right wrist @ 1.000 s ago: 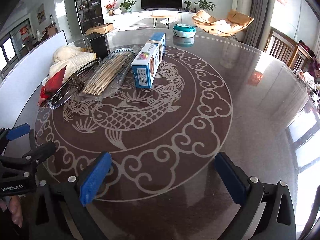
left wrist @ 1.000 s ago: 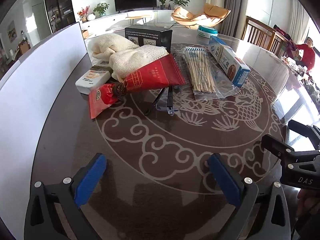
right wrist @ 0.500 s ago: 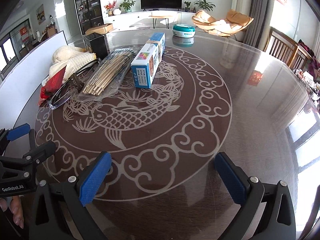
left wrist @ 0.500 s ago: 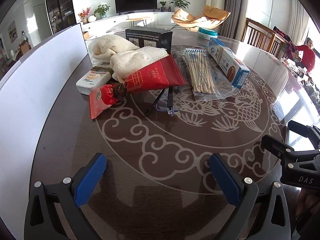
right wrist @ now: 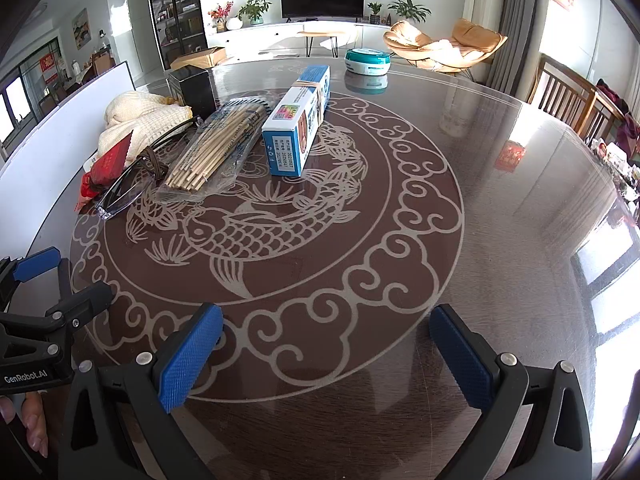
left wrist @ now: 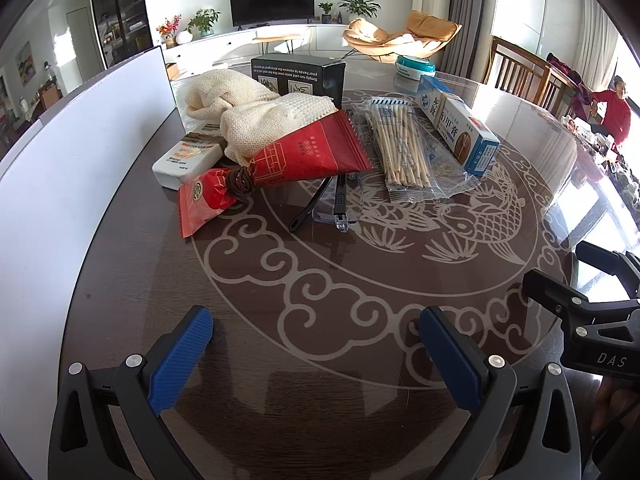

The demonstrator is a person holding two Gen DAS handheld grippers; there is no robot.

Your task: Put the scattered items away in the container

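Scattered items lie at the far left of a round dark table: a cream knitted cloth (left wrist: 256,120), a red snack packet (left wrist: 304,156), a smaller red packet (left wrist: 202,204), a white flat box (left wrist: 186,160), folded glasses (left wrist: 336,200), a bag of wooden sticks (left wrist: 404,148) and a blue-white carton (left wrist: 460,124) (right wrist: 298,120). A black box (left wrist: 298,76) stands behind them. My left gripper (left wrist: 316,356) is open near the table's front edge, empty. My right gripper (right wrist: 326,352) is open too, holding nothing, well short of the carton.
A white board (left wrist: 80,168) stands along the table's left side. A teal round tin (right wrist: 368,60) sits at the far edge. Wooden chairs (right wrist: 572,96) stand at the right, and a person in red (left wrist: 616,112) sits beyond. The patterned table centre (right wrist: 320,240) is bare.
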